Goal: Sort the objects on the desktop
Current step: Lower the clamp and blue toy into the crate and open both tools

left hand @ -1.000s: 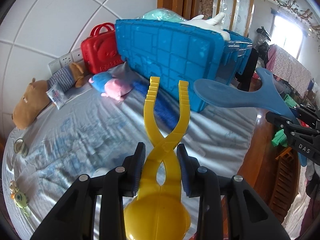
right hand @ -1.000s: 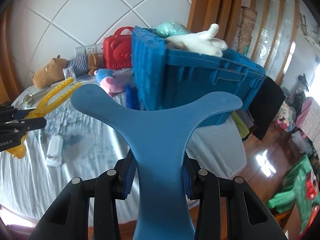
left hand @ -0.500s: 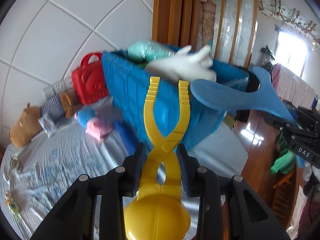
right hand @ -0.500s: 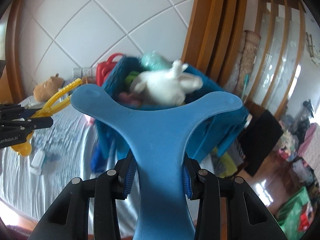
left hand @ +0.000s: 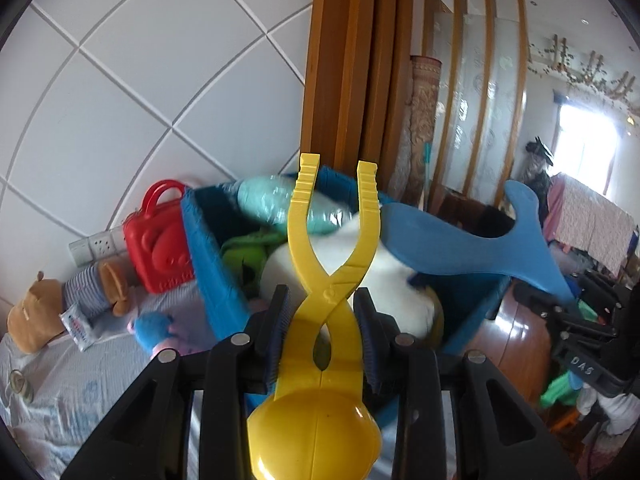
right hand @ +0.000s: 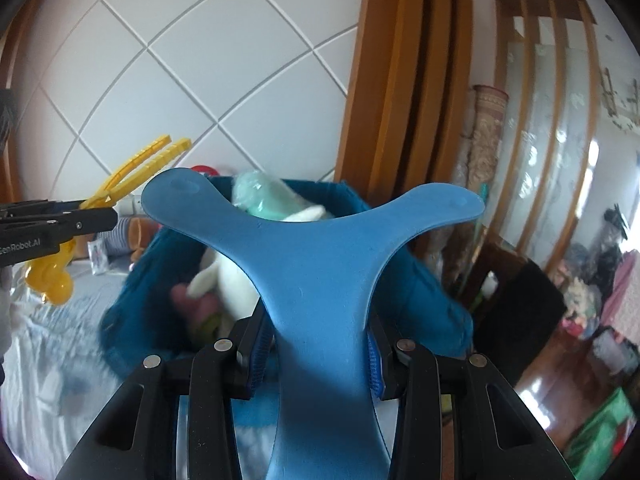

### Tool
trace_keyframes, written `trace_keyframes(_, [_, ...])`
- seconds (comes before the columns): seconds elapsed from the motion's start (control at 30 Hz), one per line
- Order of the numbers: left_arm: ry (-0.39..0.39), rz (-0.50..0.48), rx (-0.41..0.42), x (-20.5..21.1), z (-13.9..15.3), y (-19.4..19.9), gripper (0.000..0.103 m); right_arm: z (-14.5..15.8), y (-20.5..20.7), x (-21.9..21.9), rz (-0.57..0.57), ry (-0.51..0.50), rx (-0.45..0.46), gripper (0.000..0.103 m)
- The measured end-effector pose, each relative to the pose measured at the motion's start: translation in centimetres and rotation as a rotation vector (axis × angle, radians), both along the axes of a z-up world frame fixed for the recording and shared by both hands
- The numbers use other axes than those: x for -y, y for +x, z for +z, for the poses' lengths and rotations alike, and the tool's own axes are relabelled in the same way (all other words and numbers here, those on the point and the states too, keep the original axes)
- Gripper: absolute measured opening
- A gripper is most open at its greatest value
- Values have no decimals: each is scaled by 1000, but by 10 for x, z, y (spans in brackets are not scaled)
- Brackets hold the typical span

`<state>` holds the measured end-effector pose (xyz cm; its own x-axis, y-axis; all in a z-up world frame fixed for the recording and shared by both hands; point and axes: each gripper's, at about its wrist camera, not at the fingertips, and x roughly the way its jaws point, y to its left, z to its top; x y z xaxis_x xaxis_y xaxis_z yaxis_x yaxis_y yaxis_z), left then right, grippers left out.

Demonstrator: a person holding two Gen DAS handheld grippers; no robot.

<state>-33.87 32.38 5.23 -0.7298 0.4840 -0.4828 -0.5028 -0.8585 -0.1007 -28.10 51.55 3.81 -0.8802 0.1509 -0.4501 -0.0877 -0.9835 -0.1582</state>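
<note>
My left gripper [left hand: 322, 326] is shut on a yellow plastic tong toy [left hand: 326, 300], whose two handles stick up and forward over the blue crate [left hand: 208, 264]. My right gripper [right hand: 316, 344] is shut on a flat blue Y-shaped toy [right hand: 316, 264] that hangs above the same blue crate [right hand: 420, 300]. The crate holds a white plush [left hand: 400, 280], a mint-green bundle [left hand: 268, 200] and a green toy [left hand: 244, 256]. In the right wrist view the left gripper [right hand: 92, 216] with the yellow tong [right hand: 52, 280] shows at the left edge. The blue Y-shaped toy [left hand: 460, 240] also shows at right in the left wrist view.
A red toy case [left hand: 160, 240] stands behind the crate against the tiled wall. A brown plush [left hand: 32, 320], a striped plush [left hand: 92, 292] and a blue-pink plush [left hand: 156, 330] lie on the cloth-covered table [left hand: 60, 400]. Wooden posts [left hand: 352, 60] and a cluttered floor lie to the right.
Both grippers rose and moved toward the crate with their toys still held. The crate went from side-on to seen from above, its contents now in sight.
</note>
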Motion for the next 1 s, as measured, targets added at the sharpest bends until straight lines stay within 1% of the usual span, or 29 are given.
trace_keyframes(0.07, [7, 38, 2, -17, 1, -21, 32, 5, -28, -15, 32, 5, -3, 39])
trace_keyframes(0.17, [9, 99, 27, -39, 2, -56, 32, 14, -79, -39, 82, 23, 6, 39])
trace_keyframes(0.27, [13, 168, 75, -55, -1, -92, 32, 16, -132, -58, 122, 22, 28, 39])
trace_keyframes(0.33, [17, 185, 116, -62, -8, -112, 32, 13, -167, -68, 147, 8, 57, 39])
trace_keyframes(0.43, [-36, 217, 162, -78, -25, -139, 32, -3, -214, -76, 181, -4, 117, 39])
trace_keyframes(0.5, [-66, 235, 197, -83, -37, -151, 32, -20, -236, -76, 198, -2, 178, 39])
trace_keyframes(0.6, [-112, 266, 240, -86, -53, -165, 32, -42, -259, -73, 229, -13, 248, 39])
trace_keyframes(0.67, [-134, 284, 251, -86, -59, -171, 32, -48, -266, -74, 233, -15, 257, 40])
trace_keyframes(0.7, [-141, 292, 253, -85, -61, -172, 32, -50, -269, -75, 231, -20, 260, 46])
trace_keyframes(0.73, [-144, 296, 255, -84, -61, -173, 32, -51, -270, -77, 231, -26, 262, 54])
trace_keyframes(0.77, [-147, 302, 256, -82, -62, -172, 40, -50, -270, -78, 239, -37, 261, 61])
trace_keyframes(0.8, [-150, 308, 251, -81, -61, -169, 58, -49, -268, -78, 251, -49, 259, 84])
trace_keyframes(0.83, [-148, 311, 242, -80, -60, -165, 69, -48, -265, -77, 262, -53, 254, 103])
trace_keyframes(0.87, [-141, 310, 234, -78, -58, -160, 83, -46, -260, -74, 268, -44, 243, 102])
trace_keyframes(1.0, [-121, 310, 206, -66, -49, -140, 84, -38, -240, -64, 264, -2, 201, 102])
